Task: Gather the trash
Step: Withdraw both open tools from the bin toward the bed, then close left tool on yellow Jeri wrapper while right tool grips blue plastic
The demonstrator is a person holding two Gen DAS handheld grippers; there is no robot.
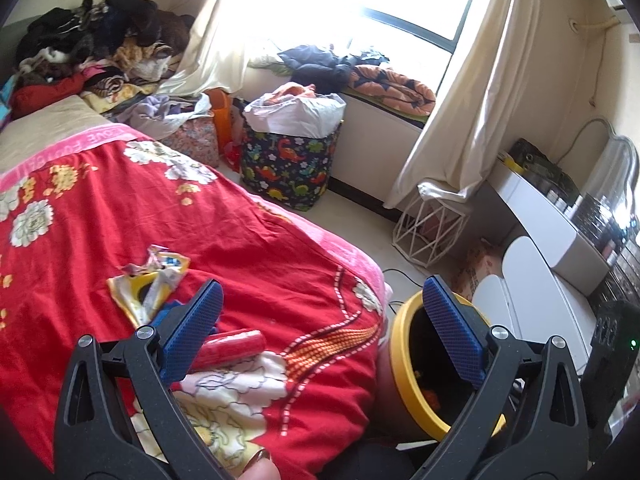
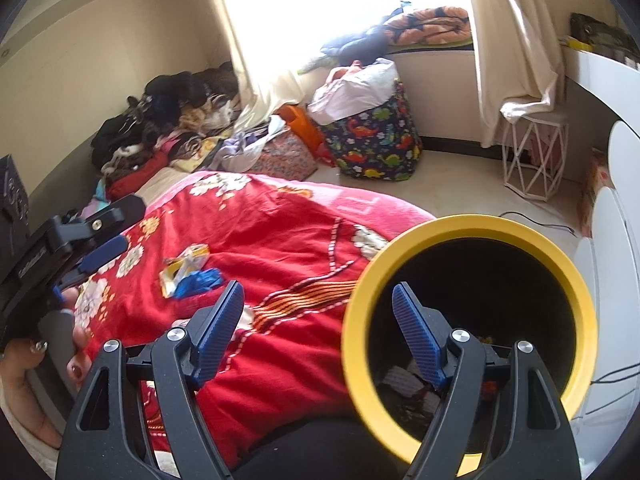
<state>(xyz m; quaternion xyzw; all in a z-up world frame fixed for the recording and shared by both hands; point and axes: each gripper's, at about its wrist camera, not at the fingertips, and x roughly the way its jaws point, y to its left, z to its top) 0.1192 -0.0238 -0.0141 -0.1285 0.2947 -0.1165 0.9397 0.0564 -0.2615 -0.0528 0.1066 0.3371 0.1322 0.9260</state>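
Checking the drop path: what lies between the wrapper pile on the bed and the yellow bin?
Only bare red bedspread separates the wrapper pile from the yellow bin; the right wrist view shows it best.

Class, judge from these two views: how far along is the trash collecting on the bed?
Done: some scraps already lie at the bottom of the yellow bin. In hand: nothing; the left tool and the right tool are both open and empty. Left: the crumpled yellow wrapper, a blue scrap beside it and a red tube-like item are on the red blanket.
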